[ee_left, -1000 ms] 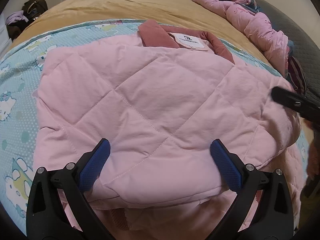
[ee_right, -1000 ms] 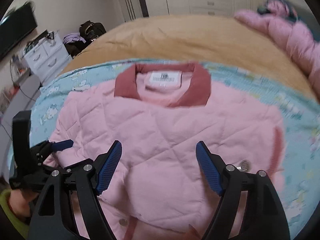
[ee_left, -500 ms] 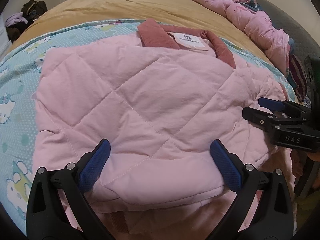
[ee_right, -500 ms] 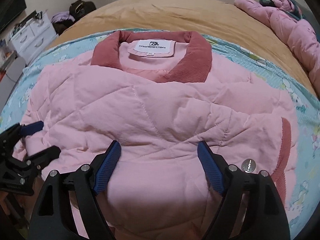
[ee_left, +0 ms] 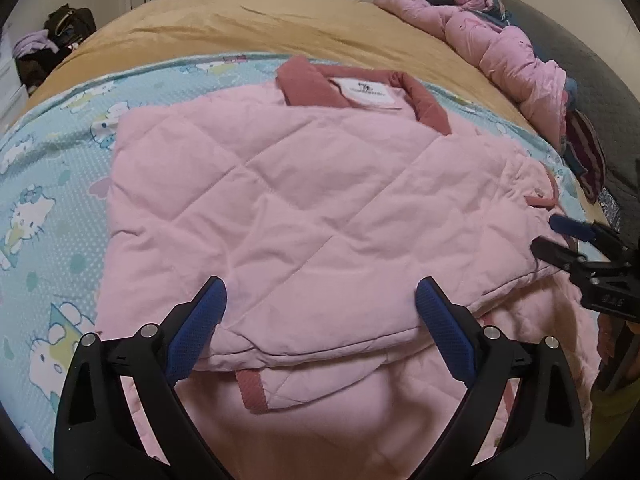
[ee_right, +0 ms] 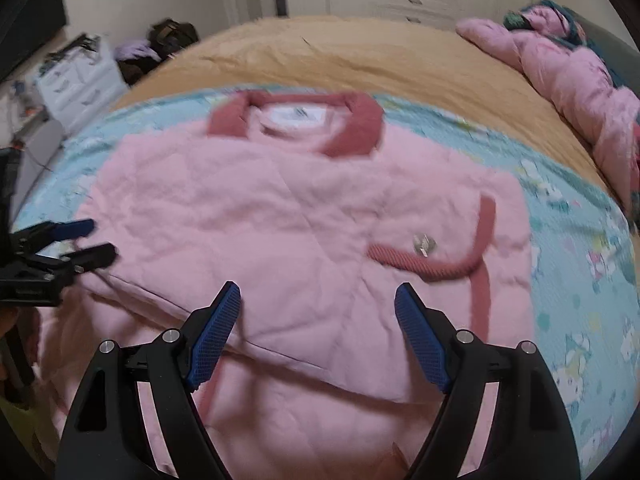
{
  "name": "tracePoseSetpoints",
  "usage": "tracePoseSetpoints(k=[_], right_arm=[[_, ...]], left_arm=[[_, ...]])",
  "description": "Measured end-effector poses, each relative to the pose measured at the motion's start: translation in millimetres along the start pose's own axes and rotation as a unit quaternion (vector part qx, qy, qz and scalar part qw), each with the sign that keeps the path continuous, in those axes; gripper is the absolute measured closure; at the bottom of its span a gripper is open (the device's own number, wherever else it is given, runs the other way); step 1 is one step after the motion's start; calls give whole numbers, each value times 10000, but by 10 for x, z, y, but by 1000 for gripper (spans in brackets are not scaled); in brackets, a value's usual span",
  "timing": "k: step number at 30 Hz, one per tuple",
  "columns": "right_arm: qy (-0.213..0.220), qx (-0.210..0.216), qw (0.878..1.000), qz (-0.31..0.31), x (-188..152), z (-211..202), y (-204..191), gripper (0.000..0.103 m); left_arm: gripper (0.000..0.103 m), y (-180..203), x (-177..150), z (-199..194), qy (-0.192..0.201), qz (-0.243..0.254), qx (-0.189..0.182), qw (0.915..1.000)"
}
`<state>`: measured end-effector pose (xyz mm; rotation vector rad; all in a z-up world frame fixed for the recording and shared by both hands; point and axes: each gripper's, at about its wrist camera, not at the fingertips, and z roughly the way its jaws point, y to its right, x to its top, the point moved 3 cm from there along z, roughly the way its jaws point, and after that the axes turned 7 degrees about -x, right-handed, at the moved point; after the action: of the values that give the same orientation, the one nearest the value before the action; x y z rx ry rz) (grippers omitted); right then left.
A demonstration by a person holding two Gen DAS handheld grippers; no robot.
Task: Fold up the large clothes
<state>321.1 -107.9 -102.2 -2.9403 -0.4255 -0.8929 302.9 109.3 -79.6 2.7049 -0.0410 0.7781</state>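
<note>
A pink quilted jacket [ee_left: 304,200] with a dark pink corduroy collar [ee_left: 424,108] lies on the bed, its sides folded over its middle. It also shows in the right wrist view [ee_right: 288,232], blurred. My left gripper [ee_left: 318,320] is open and empty, just above the folded layer's near edge. My right gripper [ee_right: 318,320] is open and empty above the jacket's lower right part, near a snap button [ee_right: 424,245] and a corduroy cuff [ee_right: 416,264]. Each gripper shows at the other view's edge: the right gripper [ee_left: 560,236], the left gripper [ee_right: 86,240].
A light blue cartoon-print sheet [ee_left: 52,184] lies under the jacket on a tan bedspread [ee_left: 280,24]. A pile of pink clothes [ee_left: 508,48] lies at the far right. A white drawer unit [ee_right: 80,80] and dark bags [ee_right: 168,36] stand left of the bed.
Both grippers have pulled back from the jacket toward its lower hem. The right wrist view has drawn away and is blurred by motion. The jacket lies folded as before.
</note>
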Motion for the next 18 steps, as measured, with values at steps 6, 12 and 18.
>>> tracePoseSetpoints(k=[6, 12, 18], right_arm=[[420, 272, 9984, 276, -39, -194, 65, 23], [1015, 391, 9921, 632, -7, -718, 202, 4], [1349, 300, 9886, 600, -21, -1096, 198, 4]], left_arm=[[9, 81, 21, -229, 203, -26, -64, 9998], [9, 167, 68, -548, 591, -83, 106, 9982], [9, 254, 84, -863, 989, -150, 66, 9950]])
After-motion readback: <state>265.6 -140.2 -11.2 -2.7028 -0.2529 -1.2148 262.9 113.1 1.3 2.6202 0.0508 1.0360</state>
